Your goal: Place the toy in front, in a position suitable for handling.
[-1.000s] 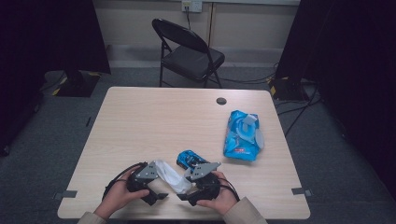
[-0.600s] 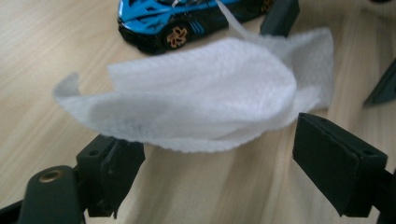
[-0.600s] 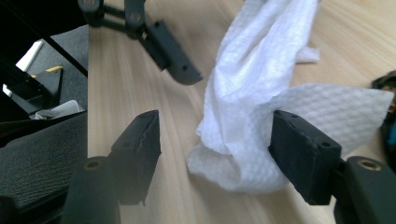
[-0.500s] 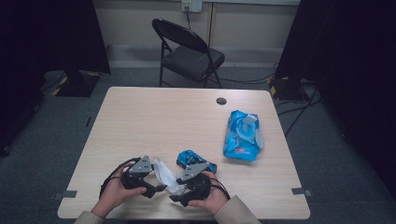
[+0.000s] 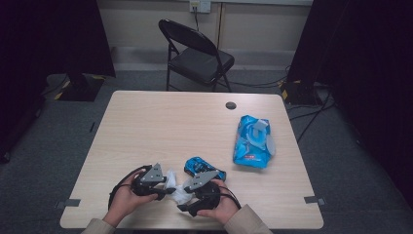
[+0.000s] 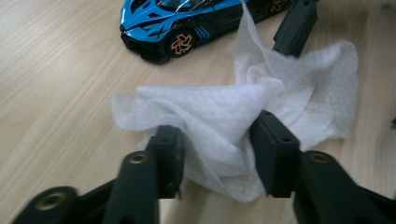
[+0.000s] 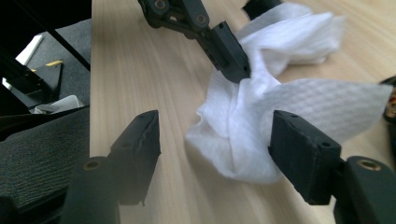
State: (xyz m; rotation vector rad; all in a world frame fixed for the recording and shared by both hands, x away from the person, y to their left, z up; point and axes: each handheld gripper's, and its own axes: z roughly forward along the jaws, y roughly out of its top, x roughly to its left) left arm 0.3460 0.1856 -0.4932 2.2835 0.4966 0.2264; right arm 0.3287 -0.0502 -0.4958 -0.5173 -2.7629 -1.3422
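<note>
High view: both hands work at the near edge of the worktop [image 5: 146,122]. The left hand-held gripper [image 5: 168,190] and the right hand-held gripper [image 5: 182,208] meet over a crumpled white wipe [image 5: 179,191], which lies just in front of a small blue toy car [image 5: 202,167]. A blue wipe pack [image 5: 251,141] lies well apart to the right. From here the jaws are too small to read.

Left gripper view: the left hand-held gripper [image 6: 217,151] has just been closing, and its two jaws now press the wipe [image 6: 224,112] between them. The toy car [image 6: 187,21] stands just behind the wipe, apart from it.

Right gripper view: the right hand-held gripper [image 7: 215,144] stands open. One jaw seems to touch the wipe [image 7: 261,112], while the other is apart from it over bare wood. The left hand-held gripper [image 7: 233,60] shows farther off, biting the cloth.

The step in hand is probably taking up the wipe to clean the car. Next, the right jaws should close on the free corner.
</note>
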